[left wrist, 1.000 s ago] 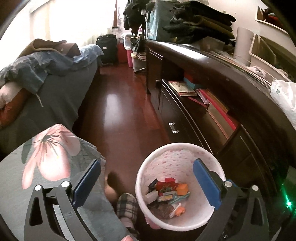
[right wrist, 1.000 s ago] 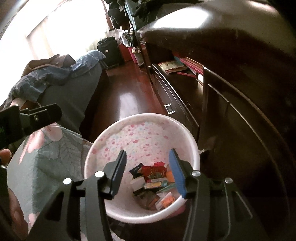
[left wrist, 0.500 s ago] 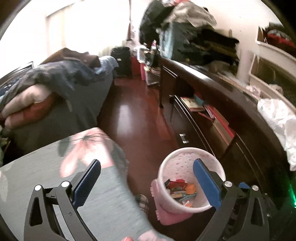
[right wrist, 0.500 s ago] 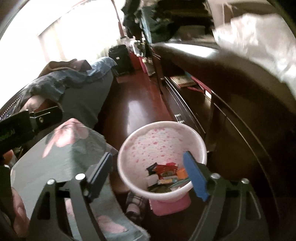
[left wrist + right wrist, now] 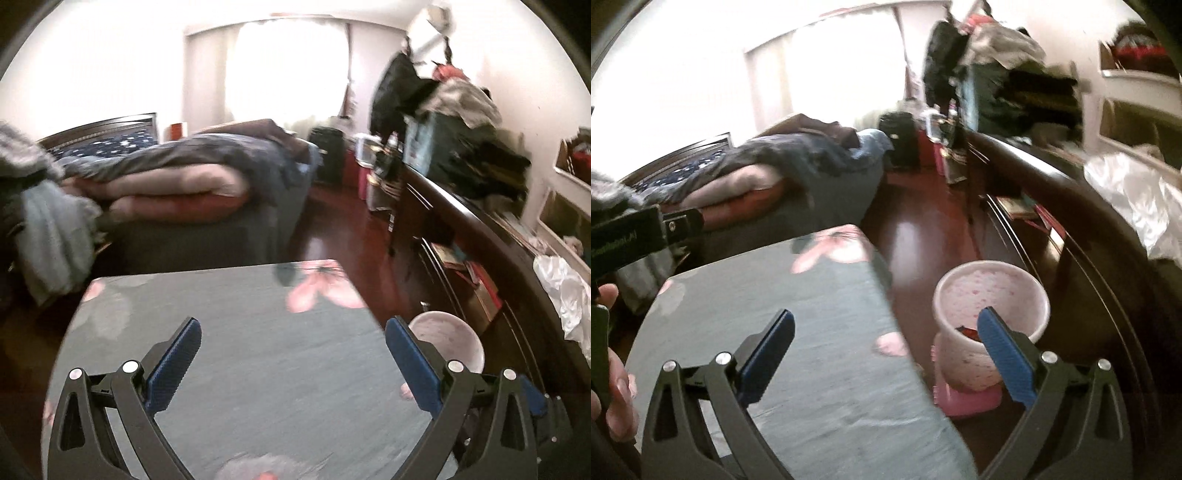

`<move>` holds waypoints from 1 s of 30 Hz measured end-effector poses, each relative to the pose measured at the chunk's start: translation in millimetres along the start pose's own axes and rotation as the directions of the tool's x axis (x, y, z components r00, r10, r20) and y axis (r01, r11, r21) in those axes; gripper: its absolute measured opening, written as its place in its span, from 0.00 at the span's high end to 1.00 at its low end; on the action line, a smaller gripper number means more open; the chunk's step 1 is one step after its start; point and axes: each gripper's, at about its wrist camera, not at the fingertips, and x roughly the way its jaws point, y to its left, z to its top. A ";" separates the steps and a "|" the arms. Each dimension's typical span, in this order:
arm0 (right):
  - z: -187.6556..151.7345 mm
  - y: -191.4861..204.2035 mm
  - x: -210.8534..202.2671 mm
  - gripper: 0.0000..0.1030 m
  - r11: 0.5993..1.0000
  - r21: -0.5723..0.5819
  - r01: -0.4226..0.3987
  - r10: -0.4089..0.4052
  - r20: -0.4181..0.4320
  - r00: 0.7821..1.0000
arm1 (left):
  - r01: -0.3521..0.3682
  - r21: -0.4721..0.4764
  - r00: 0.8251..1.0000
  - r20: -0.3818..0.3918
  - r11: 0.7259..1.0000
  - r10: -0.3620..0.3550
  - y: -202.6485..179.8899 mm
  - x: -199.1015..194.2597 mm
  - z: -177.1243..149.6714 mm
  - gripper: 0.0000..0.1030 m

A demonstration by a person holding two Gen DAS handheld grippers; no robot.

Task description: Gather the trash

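A white trash bin with pink speckles point(image 5: 991, 291) stands on the dark red floor beside a dark cabinet, on a pink base; some red trash shows inside it. It also shows in the left wrist view point(image 5: 448, 341), partly behind my right finger. My left gripper point(image 5: 293, 363) is open and empty above a grey floral-covered table point(image 5: 240, 332). My right gripper point(image 5: 886, 354) is open and empty, above the table's right edge point(image 5: 827, 295), with the bin to its right. A crumpled white plastic bag point(image 5: 1137, 199) lies on the cabinet top.
A long dark cabinet point(image 5: 498, 266) runs along the right wall with books on its shelf and piled clothes on top. A bed with heaped bedding point(image 5: 177, 177) is at the left. A black suitcase point(image 5: 328, 151) stands at the far end. Red floor lies between.
Both grippers rose and drew back from the bin. The view swung up and left, so the floral table now fills the foreground. The right gripper opened wider.
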 end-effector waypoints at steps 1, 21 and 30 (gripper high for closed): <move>0.3 8.6 -7.0 0.03 1.000 -0.019 -0.009 0.010 0.011 1.000 | -0.017 -0.018 1.000 0.006 1.000 0.017 10.8 -9.5 -3.0 0.04; 4.4 134.4 -150.7 0.03 0.963 -0.183 -0.196 0.233 0.209 0.950 | -0.224 -0.169 0.940 0.223 0.960 0.259 137.4 -208.8 -44.3 0.04; 0.7 151.3 -174.1 0.03 0.946 -0.217 -0.239 0.287 0.230 0.930 | -0.247 -0.207 0.919 0.260 0.947 0.297 152.4 -234.4 -48.0 0.03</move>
